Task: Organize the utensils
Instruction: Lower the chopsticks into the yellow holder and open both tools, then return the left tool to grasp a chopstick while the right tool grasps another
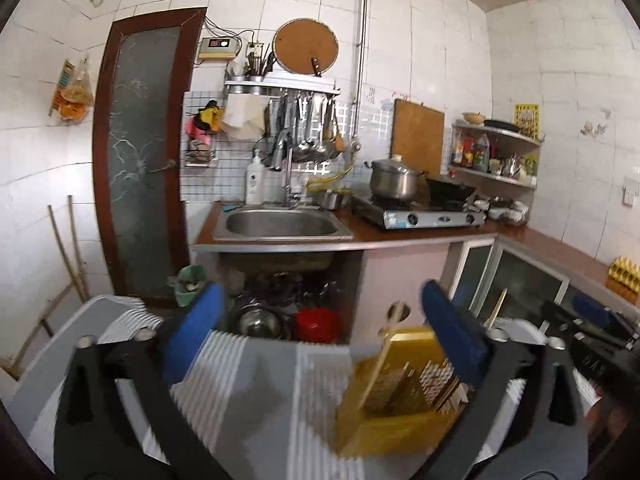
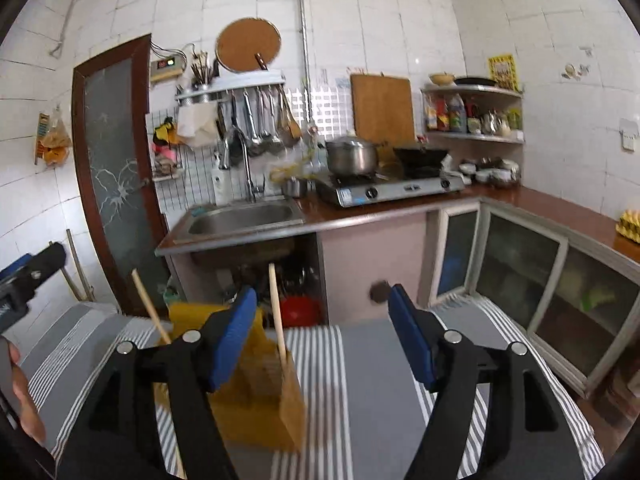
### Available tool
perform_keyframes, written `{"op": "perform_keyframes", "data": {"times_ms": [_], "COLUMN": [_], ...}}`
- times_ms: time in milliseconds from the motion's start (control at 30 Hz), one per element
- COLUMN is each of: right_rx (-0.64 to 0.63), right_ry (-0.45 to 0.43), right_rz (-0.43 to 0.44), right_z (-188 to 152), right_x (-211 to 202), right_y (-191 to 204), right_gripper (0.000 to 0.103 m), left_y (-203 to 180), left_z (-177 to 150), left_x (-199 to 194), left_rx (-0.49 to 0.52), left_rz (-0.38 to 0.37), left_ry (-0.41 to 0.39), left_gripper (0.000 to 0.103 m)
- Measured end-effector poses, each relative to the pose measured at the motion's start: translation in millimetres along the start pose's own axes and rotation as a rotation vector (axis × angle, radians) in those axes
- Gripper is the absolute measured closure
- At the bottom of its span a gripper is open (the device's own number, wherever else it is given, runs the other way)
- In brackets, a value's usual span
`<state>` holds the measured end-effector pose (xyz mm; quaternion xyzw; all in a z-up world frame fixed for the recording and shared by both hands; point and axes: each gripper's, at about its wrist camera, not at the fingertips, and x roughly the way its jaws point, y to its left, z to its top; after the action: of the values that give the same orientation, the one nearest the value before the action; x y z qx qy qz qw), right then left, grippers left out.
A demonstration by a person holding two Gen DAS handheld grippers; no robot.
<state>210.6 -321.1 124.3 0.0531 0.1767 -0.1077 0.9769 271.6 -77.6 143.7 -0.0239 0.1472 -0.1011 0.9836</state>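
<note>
Although both grippers hover above the striped cloth (image 2: 360,360), neither holds anything: the left gripper (image 1: 320,336) has its blue pads spread wide, and the right gripper (image 2: 322,336) is just as wide, with bare cloth showing between its fingers.

The task's things sit together low on the cloth. A yellow utensil holder (image 1: 384,432) stands there, slotted on its face, with wooden utensils rising out of it. From the left wrist view the holder lies ahead and toward the right finger, partly under it. From the right wrist view the same holder (image 2: 256,412) lies ahead and to the left, behind the left finger. So it stands between the two grippers, close to both, and I cannot say with confidence which is nearer.

A wooden spatula (image 2: 280,344) stands with its handle nearly upright, its flat blade low against the holder's front; whether it is in a slot or leaning against the outside is too blurred to settle. A second wooden handle (image 2: 150,312) tilts away to the left.

Any grasp would likely have to close across these upright handles from the side, I judge. Open cloth lies to the right of the holder, giving the right gripper free room. The cloth's far edge falls just behind the holder, so a push that way risks tipping it off.
</note>
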Motion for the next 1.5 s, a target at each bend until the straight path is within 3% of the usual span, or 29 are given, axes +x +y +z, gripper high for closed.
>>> {"op": "perform_keyframes", "data": {"times_ms": [133, 300, 467, 533, 667, 867, 1200, 1500], "right_rx": [-0.012, -0.026, 0.02, 0.04, 0.077, 0.113, 0.054, 0.048], "right_ry": [0.06, 0.159, 0.279, 0.329, 0.402, 0.454, 0.493, 0.524], "right_rz": [-0.013, -0.023, -0.04, -0.045, -0.05, -0.051, -0.104, -0.115], "right_z": [-29, -80, -130, -148, -175, -191, -196, -197], "right_x": [-26, -41, -36, -32, -23, -11, -2, -8], "right_y": [-11, -14, -21, -24, -27, -24, -2, 16], "right_gripper": [0.032, 0.032, 0.032, 0.032, 0.032, 0.032, 0.033, 0.06], "left_y": [17, 34, 35, 35, 32, 19, 1, -4], "left_z": [-18, -56, -107, -131, -164, -199, -207, -214], "left_x": [-24, -32, -28, -20, -8, 2, 19, 29], "left_rx": [0.015, 0.001, 0.062, 0.067, 0.084, 0.125, 0.123, 0.131], "left_rz": [0.032, 0.032, 0.05, 0.023, 0.004, -0.008, -0.037, -0.058], "left_ry": [0.051, 0.175, 0.279, 0.362, 0.443, 0.511, 0.587, 0.631], "left_gripper": [0.005, 0.005, 0.005, 0.005, 0.005, 0.005, 0.006, 0.012]}}
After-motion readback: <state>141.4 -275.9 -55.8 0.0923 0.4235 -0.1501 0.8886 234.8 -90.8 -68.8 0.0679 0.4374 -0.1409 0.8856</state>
